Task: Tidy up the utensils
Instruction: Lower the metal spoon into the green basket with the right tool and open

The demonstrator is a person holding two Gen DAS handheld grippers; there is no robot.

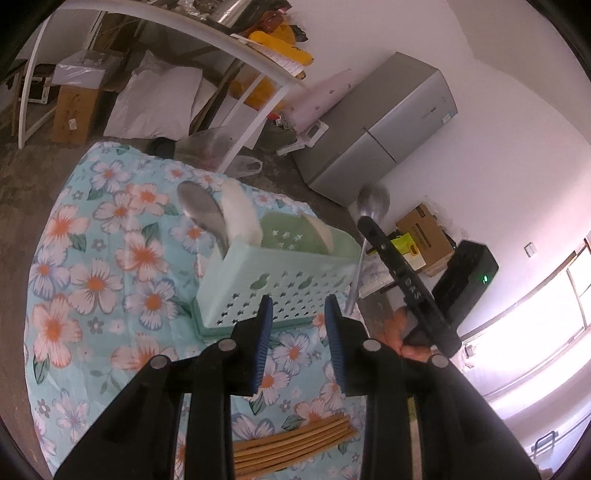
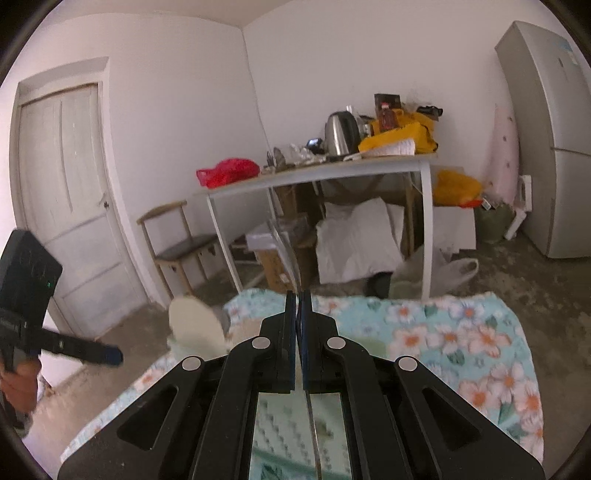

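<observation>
The right gripper [image 1: 364, 221] was clamped shut on a metal spoon [image 1: 373, 201], the handle slanting down toward the near side and the bowl up and far, just right of the mint utensil caddy [image 1: 273, 284] on the floral cloth [image 1: 110, 266]. The caddy therefore lay left of and below the spoon. The left gripper [image 1: 299, 306] pointed at the caddy's near wall, jaws parted and empty, over bamboo chopsticks [image 1: 291, 439].

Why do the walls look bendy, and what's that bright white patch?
Left wrist view: the fisheye lens bends the shelf; the window glares white. Right wrist view: the door bows, and the white spoon is smeared by blur.
</observation>
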